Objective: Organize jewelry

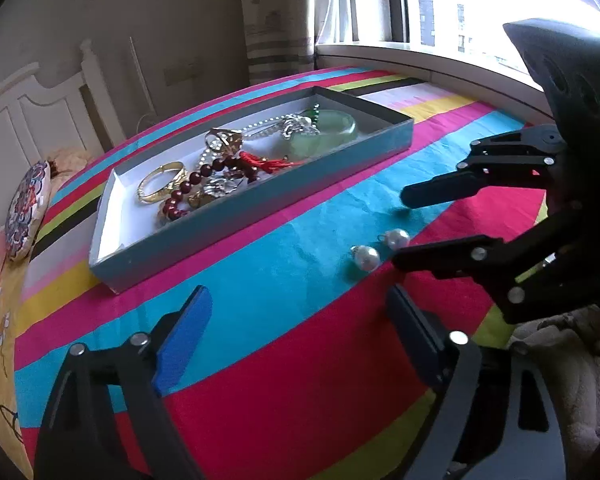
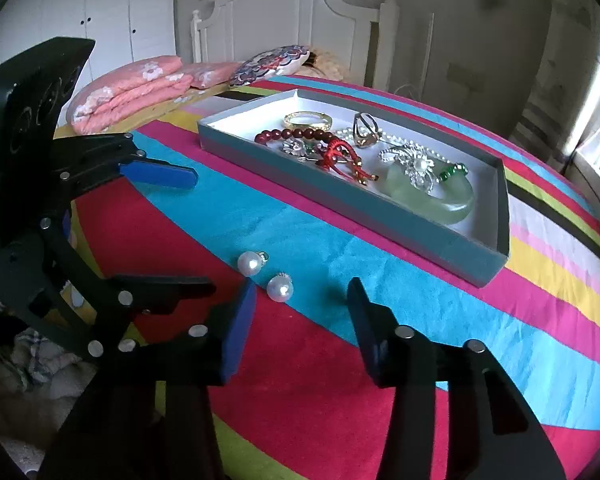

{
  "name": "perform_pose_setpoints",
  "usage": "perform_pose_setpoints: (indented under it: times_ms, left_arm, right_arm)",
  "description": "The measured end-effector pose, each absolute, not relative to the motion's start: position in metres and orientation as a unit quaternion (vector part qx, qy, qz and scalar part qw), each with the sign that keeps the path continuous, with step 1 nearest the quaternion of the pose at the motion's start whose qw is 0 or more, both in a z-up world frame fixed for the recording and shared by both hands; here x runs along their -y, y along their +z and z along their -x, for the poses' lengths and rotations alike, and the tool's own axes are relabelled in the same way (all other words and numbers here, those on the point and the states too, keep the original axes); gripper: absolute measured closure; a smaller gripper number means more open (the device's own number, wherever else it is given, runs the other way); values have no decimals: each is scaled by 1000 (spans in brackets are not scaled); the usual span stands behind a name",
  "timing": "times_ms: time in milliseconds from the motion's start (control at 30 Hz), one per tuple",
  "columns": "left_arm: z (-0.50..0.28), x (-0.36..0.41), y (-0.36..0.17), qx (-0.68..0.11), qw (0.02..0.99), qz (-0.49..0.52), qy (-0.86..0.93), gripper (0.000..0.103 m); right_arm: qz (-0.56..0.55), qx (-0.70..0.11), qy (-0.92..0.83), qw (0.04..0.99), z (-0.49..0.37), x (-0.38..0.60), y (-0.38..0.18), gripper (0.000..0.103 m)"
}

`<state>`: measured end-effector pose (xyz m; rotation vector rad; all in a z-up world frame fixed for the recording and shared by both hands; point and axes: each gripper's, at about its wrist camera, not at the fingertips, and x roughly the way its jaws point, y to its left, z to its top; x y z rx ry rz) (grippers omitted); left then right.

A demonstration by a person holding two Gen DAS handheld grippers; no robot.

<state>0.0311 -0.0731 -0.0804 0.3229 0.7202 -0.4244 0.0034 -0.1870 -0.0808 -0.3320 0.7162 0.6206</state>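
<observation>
We take the two pearl earrings (image 2: 266, 276) as the pieces left to tidy: they lie loose on the teal band of the striped bedspread (image 2: 320, 380), near each other but not quite touching, well short of the jewelry box (image 2: 380, 216). We judge them light, hard and glossy, so likely to roll or squirt out of a pinch; each has a small metal loop, too fine for these pads, so we would close across the round body, square on, and gently. The right claw (image 2: 302, 320) stands partly open just behind them with nothing between its fingers, its blue pad (image 2: 240, 328) just beside the nearer pearl; we cannot tell whether it touches. The left claw (image 1: 300, 344) is wide open and empty over the spread, well apart from the pearls. The box already holds a gold bangle (image 2: 308, 121), a red bead bracelet (image 2: 296, 135), a jade bangle (image 2: 440, 196), and a tangle of silver pieces. The surface is a bed, soft, so a pearl may sink slightly under pressure.
</observation>
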Motion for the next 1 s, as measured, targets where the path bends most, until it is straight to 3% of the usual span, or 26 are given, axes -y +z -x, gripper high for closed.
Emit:
perform_pose_setpoints:
  times_ms: [233, 533, 633, 733, 1000]
  left_arm:
    - [-32, 79, -80, -351, 897, -151, -223, 32]
    - [-41, 96, -79, -356, 888, -144, -252, 50]
    - [-45, 100, -79, -362, 884, -132, -264, 63]
    - [-46, 104, -79, -359, 883, -139, -269, 91]
    - [-45, 113, -74, -341, 890, -159, -260, 90]
  right_arm:
    - [159, -346, 316, 869, -3, 177, -80, 89]
    - [118, -343, 290, 885, -6, 203, -75, 89]
    - [109, -342, 286, 889, -8, 208, -73, 89]
    - [105, -339, 285, 890, -7, 209, -72, 89]
    - [89, -325, 273, 901, -10, 218, -63, 89]
